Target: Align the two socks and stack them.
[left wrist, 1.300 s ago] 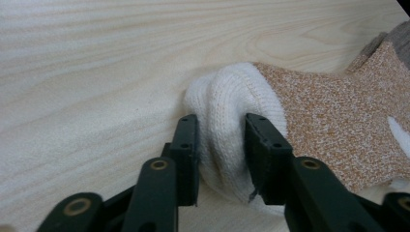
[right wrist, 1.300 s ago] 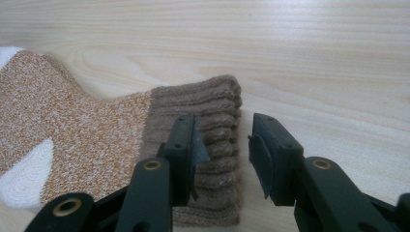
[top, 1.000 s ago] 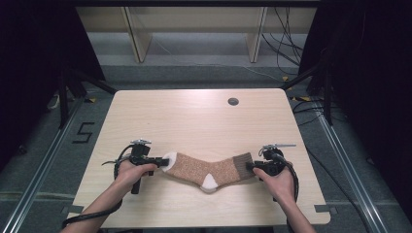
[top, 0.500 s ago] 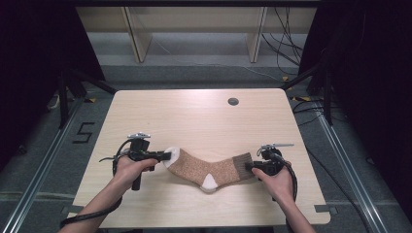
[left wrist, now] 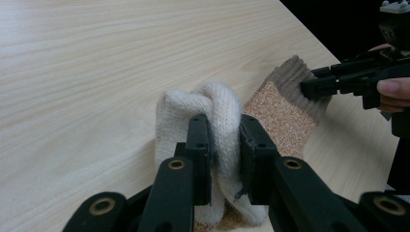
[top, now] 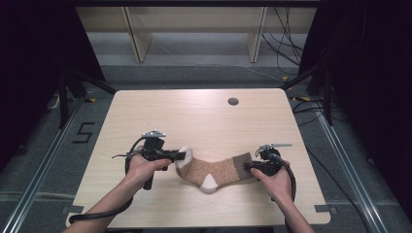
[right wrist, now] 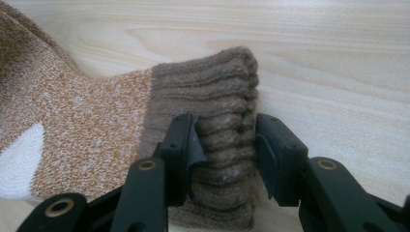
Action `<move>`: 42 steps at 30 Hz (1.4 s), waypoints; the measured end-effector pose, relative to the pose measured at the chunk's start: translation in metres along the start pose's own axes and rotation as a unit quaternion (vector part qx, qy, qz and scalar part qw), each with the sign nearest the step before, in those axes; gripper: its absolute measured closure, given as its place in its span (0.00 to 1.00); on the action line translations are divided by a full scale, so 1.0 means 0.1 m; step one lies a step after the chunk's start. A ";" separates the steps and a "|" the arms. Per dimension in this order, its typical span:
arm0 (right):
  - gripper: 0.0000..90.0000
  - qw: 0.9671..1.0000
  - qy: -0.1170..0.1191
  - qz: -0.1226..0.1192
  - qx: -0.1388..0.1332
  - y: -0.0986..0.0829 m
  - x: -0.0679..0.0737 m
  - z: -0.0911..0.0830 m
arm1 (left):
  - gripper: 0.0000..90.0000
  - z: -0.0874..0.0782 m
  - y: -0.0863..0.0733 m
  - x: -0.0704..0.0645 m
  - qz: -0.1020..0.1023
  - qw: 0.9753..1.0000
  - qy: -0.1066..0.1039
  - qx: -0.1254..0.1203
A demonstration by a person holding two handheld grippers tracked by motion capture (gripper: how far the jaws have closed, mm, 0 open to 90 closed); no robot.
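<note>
A speckled brown sock (top: 221, 169) with a white toe, a white heel patch and a darker ribbed cuff lies near the front edge of the wooden table (top: 194, 116). My left gripper (top: 182, 156) is shut on the white toe (left wrist: 203, 101), which is bunched and raised off the wood between its fingertips (left wrist: 200, 126). My right gripper (top: 248, 166) is shut on the ribbed cuff (right wrist: 208, 77) at the sock's other end, with the cuff flat on the table. In the left gripper view, the right gripper (left wrist: 309, 88) pinches the cuff edge farther off.
A small dark round grommet (top: 233, 101) sits in the tabletop at the back right. Bare wood stretches behind the sock. Cables trail from both grippers, and the table's front edge (top: 194, 224) lies close under the forearms. Shelving stands beyond the table.
My left gripper has moved right toward the sock's middle, carrying the white toe with it and shortening the sock's spread. The right gripper has stayed on the cuff.
</note>
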State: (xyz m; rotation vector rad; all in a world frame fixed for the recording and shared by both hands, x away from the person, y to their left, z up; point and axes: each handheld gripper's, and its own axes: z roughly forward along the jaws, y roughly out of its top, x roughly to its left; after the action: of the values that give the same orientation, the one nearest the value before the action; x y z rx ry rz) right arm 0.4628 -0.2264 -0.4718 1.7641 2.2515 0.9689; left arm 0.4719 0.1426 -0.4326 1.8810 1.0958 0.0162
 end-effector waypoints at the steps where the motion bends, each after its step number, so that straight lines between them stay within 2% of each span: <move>1: 0.66 1.000 0.002 0.006 0.005 0.00 0.01 -0.01 | 0.85 0.01 0.00 -0.01 0.003 1.000 -0.002 0.002; 3: 0.66 1.000 0.008 -0.009 -0.006 -0.01 -0.02 0.00 | 0.85 0.06 0.01 -0.06 0.006 1.000 -0.005 0.005; 8: 0.66 1.000 0.014 -0.003 -0.005 -0.01 -0.01 0.00 | 0.85 0.17 0.02 -0.17 0.020 1.000 -0.018 0.014; 9: 0.66 1.000 0.015 0.007 0.003 -0.01 0.01 -0.01 | 0.85 0.19 0.03 -0.19 0.020 0.999 -0.020 0.016; 12: 0.66 1.000 0.013 0.002 -0.002 -0.01 0.00 -0.01 | 0.85 0.28 0.04 -0.27 0.025 0.999 -0.023 0.019; 14: 0.66 1.000 0.015 0.006 0.002 -0.01 0.01 -0.01 | 0.85 0.32 0.04 -0.31 0.032 0.999 -0.024 0.023; 15: 0.66 1.000 0.001 0.004 0.004 0.00 0.01 -0.01 | 0.85 0.35 0.04 -0.33 0.034 0.999 -0.024 0.026; 16: 0.66 1.000 0.004 0.002 0.001 0.00 0.01 0.00 | 0.85 0.38 0.03 -0.34 0.035 0.999 -0.024 0.027; 17: 0.66 1.000 0.002 -0.011 -0.004 -0.01 -0.02 0.01 | 0.85 0.41 0.03 -0.35 0.035 0.999 -0.025 0.029; 21: 0.66 1.000 0.001 -0.017 -0.005 -0.01 -0.03 0.01 | 0.85 0.49 0.01 -0.39 0.036 0.998 -0.021 0.035; 22: 0.66 1.000 -0.001 0.002 0.000 0.00 0.00 0.01 | 0.85 0.51 0.01 -0.41 0.037 0.998 -0.022 0.034; 25: 0.66 1.000 -0.001 0.001 0.003 0.00 0.00 0.00 | 0.84 0.58 -0.02 -0.44 0.040 0.998 -0.025 0.040; 27: 0.66 1.000 -0.002 -0.002 0.005 0.00 0.00 0.00 | 0.84 0.62 -0.04 -0.46 0.045 0.998 -0.021 0.044; 28: 0.66 1.000 0.005 -0.015 -0.003 -0.01 -0.03 0.00 | 0.84 0.64 -0.05 -0.47 0.047 0.998 -0.021 0.044; 31: 0.66 1.000 0.007 -0.009 -0.001 -0.01 -0.02 0.00 | 0.83 0.68 -0.07 -0.49 0.053 0.997 -0.018 0.048; 32: 0.66 1.000 0.005 -0.018 -0.006 -0.01 -0.03 0.01 | 0.83 0.69 -0.08 -0.49 0.053 0.997 -0.014 0.049; 35: 0.65 1.000 0.012 -0.019 -0.013 -0.02 -0.03 0.02 | 0.82 0.72 -0.09 -0.50 0.057 0.997 -0.016 0.049; 36: 0.65 1.000 0.003 0.002 -0.004 -0.01 0.00 0.01 | 0.81 0.72 -0.10 -0.50 0.055 0.997 -0.018 0.049; 39: 0.64 1.000 -0.002 -0.011 -0.004 0.00 -0.01 0.01 | 0.78 0.74 -0.12 -0.51 0.055 0.997 -0.019 0.047; 40: 0.63 1.000 0.004 -0.012 -0.005 0.00 -0.02 0.01 | 0.77 0.75 -0.13 -0.52 0.059 0.997 -0.017 0.047; 42: 0.61 1.000 0.012 0.000 -0.003 0.00 0.00 0.00 | 0.74 0.76 -0.13 -0.53 0.059 0.997 -0.022 0.051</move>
State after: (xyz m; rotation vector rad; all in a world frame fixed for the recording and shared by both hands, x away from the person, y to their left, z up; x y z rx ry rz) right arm 0.4628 -0.2259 -0.4714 1.7590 2.2598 1.0018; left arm 0.4630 0.0548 -0.4642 2.0262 0.9709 -0.0160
